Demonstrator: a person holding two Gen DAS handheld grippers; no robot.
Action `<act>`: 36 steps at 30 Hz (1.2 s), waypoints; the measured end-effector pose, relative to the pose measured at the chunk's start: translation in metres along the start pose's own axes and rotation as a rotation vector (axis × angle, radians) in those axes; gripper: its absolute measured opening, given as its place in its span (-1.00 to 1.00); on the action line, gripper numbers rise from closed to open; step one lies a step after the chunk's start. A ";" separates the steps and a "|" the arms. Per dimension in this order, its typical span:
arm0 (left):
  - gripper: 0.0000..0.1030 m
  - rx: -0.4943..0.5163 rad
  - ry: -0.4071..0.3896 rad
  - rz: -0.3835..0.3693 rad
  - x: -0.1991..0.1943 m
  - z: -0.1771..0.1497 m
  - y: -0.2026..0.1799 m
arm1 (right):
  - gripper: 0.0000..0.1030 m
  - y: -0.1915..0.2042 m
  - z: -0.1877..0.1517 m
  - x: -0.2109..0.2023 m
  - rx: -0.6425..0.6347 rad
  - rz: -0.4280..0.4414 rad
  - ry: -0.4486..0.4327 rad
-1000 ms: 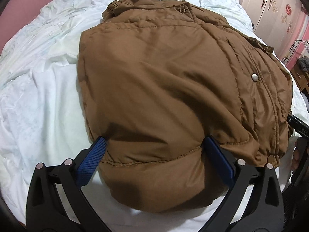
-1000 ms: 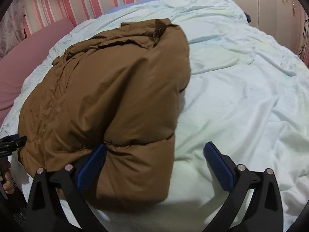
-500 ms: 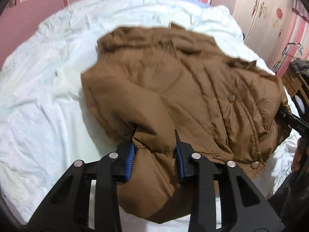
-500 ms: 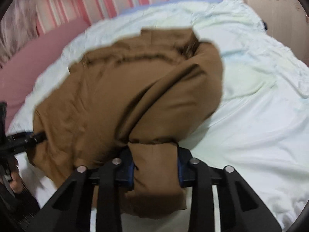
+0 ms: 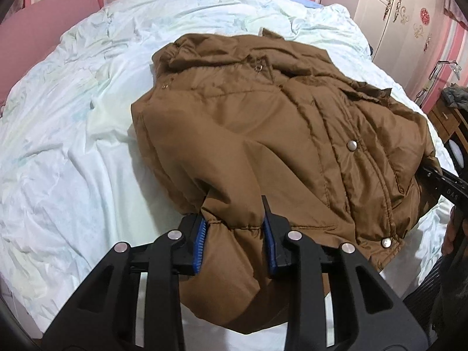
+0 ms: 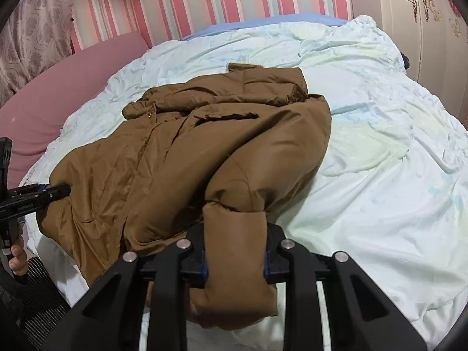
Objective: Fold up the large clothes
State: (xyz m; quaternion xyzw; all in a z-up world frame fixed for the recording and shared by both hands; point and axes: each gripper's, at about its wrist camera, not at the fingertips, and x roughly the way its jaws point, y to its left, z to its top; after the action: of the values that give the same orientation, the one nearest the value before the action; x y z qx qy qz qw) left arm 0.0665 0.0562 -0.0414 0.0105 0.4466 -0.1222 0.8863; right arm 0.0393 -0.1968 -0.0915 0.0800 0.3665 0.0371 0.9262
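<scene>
A brown padded jacket [image 5: 263, 122] lies on the white bedsheet [image 5: 58, 146], collar toward the far end, silver snaps down its front. My left gripper [image 5: 234, 228] is shut on the jacket's near left corner, a bunched cuff-like fold. In the right wrist view the same jacket [image 6: 175, 158] spreads to the left, and my right gripper [image 6: 234, 251] is shut on its near right corner. Each gripper shows in the other's view: the right gripper [image 5: 438, 181] at the jacket's right edge, the left gripper [image 6: 35, 199] at its left edge.
The bed's white sheet [image 6: 380, 175] stretches wide to the right of the jacket. A pink headboard cushion [image 6: 58, 87] and striped pink wall lie beyond. A white wardrobe [image 5: 395, 14] stands at the far right. A hand [image 6: 17, 251] holds the left gripper's handle.
Both grippers went from open around the jacket's near corners to shut on them. They have since drawn back and up, pulling the hem toward me and showing more of the bed.
</scene>
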 end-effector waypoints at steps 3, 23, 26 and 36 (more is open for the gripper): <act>-0.40 0.016 -0.001 0.017 0.003 0.001 -0.005 | -0.52 -0.006 -0.007 0.000 0.002 -0.009 0.011; -0.41 0.025 0.033 0.006 0.013 0.005 -0.005 | -0.52 -0.004 -0.010 0.019 0.004 -0.049 0.051; -0.41 0.023 0.026 0.008 0.010 0.007 -0.006 | -0.52 -0.003 -0.010 0.021 0.001 -0.055 0.055; -0.42 -0.006 -0.023 -0.022 -0.015 0.015 -0.001 | -0.53 0.002 -0.002 0.001 0.000 -0.036 -0.024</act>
State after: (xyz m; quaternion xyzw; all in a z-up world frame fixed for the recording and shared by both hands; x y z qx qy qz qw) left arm 0.0699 0.0565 -0.0203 0.0016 0.4368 -0.1308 0.8900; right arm 0.0387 -0.1941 -0.0927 0.0738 0.3565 0.0195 0.9312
